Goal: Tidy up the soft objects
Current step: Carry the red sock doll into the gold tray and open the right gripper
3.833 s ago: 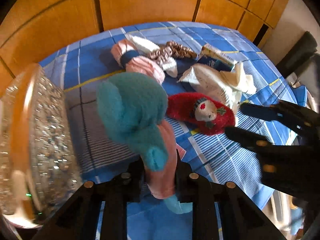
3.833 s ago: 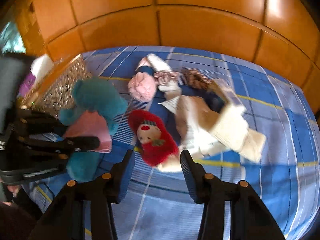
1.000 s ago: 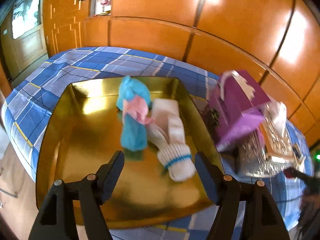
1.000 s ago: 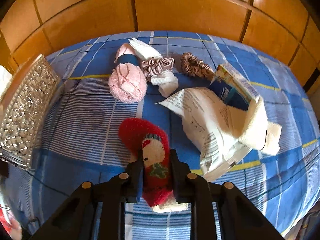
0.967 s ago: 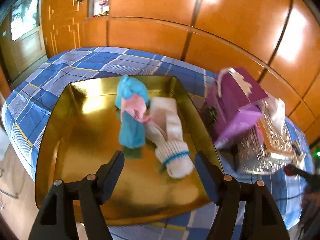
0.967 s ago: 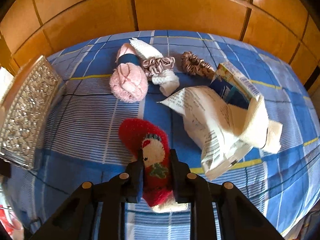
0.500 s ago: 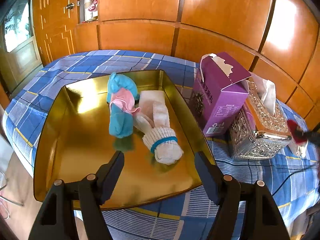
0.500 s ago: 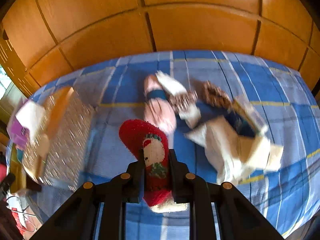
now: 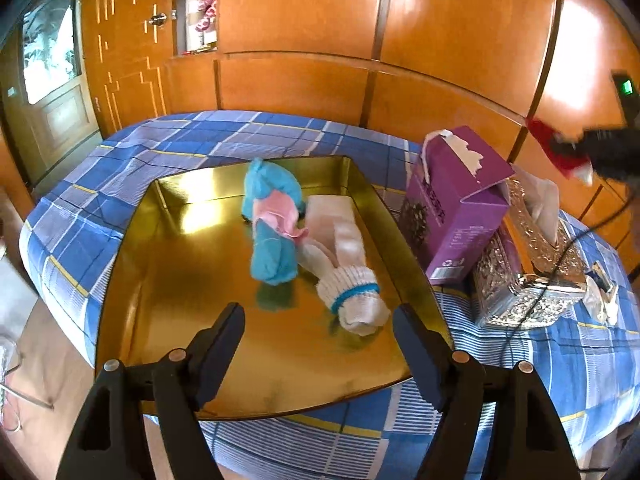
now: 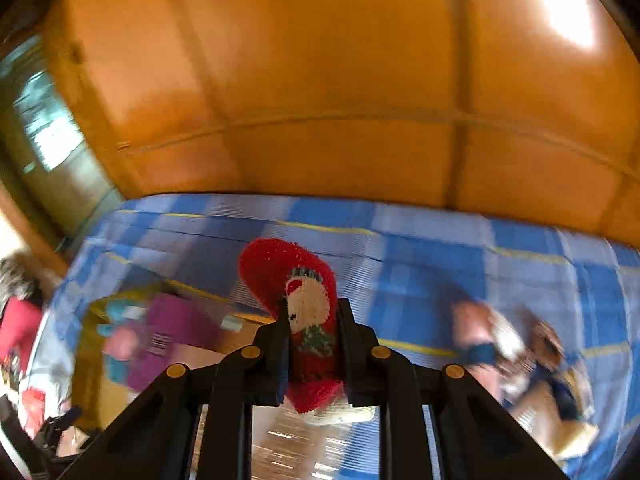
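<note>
My left gripper is open and empty, held above the near part of a gold tray. In the tray lie a blue and pink sock and a white sock with a blue band. My right gripper is shut on a red Christmas sock and holds it in the air; it also shows in the left wrist view at the far right, above the boxes. The right wrist view is blurred by motion.
A purple tissue box and a silver tissue box stand right of the tray on the blue plaid cloth. Other soft items and papers lie blurred at the right. Wood panelling stands behind the table.
My right gripper has lifted the red sock off the cloth and swung left toward the boxes and tray. My left gripper has drawn back a little from the tray, still open.
</note>
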Tool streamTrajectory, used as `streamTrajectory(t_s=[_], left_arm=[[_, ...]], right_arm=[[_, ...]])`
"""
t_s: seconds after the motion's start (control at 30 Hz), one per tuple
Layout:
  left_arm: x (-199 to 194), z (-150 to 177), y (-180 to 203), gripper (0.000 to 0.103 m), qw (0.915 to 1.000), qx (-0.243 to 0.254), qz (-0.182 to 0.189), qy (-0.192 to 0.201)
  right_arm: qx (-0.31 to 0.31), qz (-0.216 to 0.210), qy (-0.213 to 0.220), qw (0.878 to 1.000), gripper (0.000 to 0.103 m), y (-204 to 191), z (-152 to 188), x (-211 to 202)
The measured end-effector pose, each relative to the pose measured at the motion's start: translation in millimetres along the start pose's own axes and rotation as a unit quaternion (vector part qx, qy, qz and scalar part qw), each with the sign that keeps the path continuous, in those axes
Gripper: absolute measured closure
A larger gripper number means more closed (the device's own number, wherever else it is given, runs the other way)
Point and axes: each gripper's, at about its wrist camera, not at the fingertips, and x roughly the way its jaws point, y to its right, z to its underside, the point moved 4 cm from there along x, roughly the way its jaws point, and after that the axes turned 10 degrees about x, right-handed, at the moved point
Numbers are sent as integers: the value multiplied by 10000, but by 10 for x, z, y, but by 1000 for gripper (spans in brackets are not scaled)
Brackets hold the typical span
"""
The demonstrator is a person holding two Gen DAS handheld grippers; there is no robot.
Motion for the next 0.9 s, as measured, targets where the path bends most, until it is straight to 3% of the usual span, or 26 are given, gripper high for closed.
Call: streamTrajectory(t_s=[0.17, 0.3, 0.6, 0.9], left_arm=[[-30, 36, -139, 26, 9998, -124, -176, 16], [-53, 41, -245, 26, 9993, -240, -291, 71], [-144, 29, -455, 26, 9965, -570, -532, 310], [-80, 83, -746, 26, 9933, -884, -718, 198]], right_arm=[[-848, -879, -94, 9925, 84, -833, 179, 10], [-1604, -1383, -419, 9764, 84, -1335, 646, 30], [-2198, -1527, -1109, 9571, 84, -1721, 1542, 286], [-2340, -1537, -1665, 9454, 82, -1849, 2049, 628]])
